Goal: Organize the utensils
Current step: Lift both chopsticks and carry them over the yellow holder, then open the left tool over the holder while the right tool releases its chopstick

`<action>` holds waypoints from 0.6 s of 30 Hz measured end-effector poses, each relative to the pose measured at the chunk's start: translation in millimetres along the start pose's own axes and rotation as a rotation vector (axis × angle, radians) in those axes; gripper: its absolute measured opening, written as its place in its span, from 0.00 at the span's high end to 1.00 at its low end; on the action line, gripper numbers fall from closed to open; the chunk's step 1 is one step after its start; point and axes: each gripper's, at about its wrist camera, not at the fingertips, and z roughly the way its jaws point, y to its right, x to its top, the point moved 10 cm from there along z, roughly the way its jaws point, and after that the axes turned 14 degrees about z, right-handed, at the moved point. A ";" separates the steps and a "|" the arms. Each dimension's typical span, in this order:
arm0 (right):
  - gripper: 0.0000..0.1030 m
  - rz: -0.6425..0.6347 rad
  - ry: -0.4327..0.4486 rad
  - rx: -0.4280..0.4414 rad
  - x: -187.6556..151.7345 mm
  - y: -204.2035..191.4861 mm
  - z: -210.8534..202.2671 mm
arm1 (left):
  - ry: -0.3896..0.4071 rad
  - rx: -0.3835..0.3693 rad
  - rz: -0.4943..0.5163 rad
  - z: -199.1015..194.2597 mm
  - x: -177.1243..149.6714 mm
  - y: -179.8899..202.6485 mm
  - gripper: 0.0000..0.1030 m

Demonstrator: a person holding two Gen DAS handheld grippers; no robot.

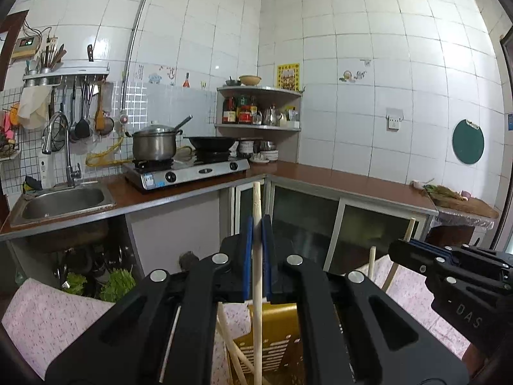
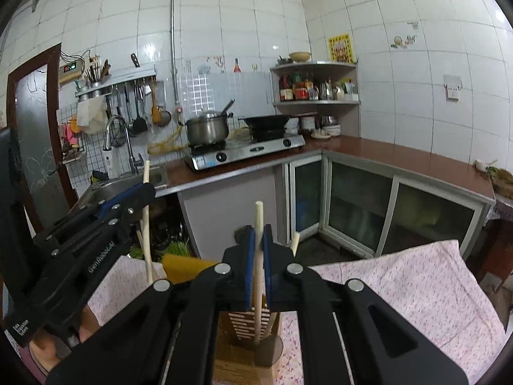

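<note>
While both grippers stand over a table covered with a pink speckled cloth [image 2: 400,288], each one is clamped on a pale wooden chopstick. The left gripper [image 1: 257,224] has its blue-padded fingers [image 1: 247,250] pressed against the long pale wooden chopstick [image 1: 256,282], which stands nearly upright, its lower end reaching down into the yellow slotted utensil holder [image 1: 275,346] below. Other pale sticks [image 1: 235,353] lean beside that holder. In the right wrist view the right gripper [image 2: 259,234] pinches a second pale wooden chopstick [image 2: 258,288], also upright, with its lower end down at the slotted holder, which stands on a round wooden base [image 2: 243,353] on the cloth. Another stick's tip [image 2: 295,242] pokes up just beside the right fingers.

The room is a small kitchen walled in white glazed tiles [image 1: 368,64]. A reddish-brown L-shaped countertop [image 1: 336,179] runs along two walls, with glass-fronted cabinet doors [image 1: 304,221] beneath. On it sit a steel sink [image 1: 61,202] with a curved tap [image 1: 61,147] and a two-burner gas stove [image 1: 186,171] carrying a lidded steel pot [image 1: 155,142] and a black wok [image 1: 211,142]. A corner shelf [image 1: 259,109] holds sauce bottles, and ladles hang from a wall rack [image 1: 67,73] above the sink. A wooden cutting board [image 1: 461,200] with greens lies at the counter's far right end.
</note>
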 end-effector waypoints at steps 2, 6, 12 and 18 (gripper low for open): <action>0.95 -0.001 -0.013 -0.001 -6.6 2.6 2.2 | -0.005 0.002 0.009 1.6 -8.1 1.0 0.95; 0.95 -0.009 -0.037 -0.003 -18.0 3.7 5.2 | -0.028 -0.012 -0.002 5.5 -22.5 3.4 0.95; 0.94 0.002 -0.047 0.001 -22.7 6.9 1.8 | -0.057 -0.011 0.003 5.2 -40.6 3.2 0.95; 0.94 0.001 -0.050 0.006 -23.1 7.2 -1.8 | -0.032 -0.028 -0.082 -3.9 -27.9 -15.8 0.95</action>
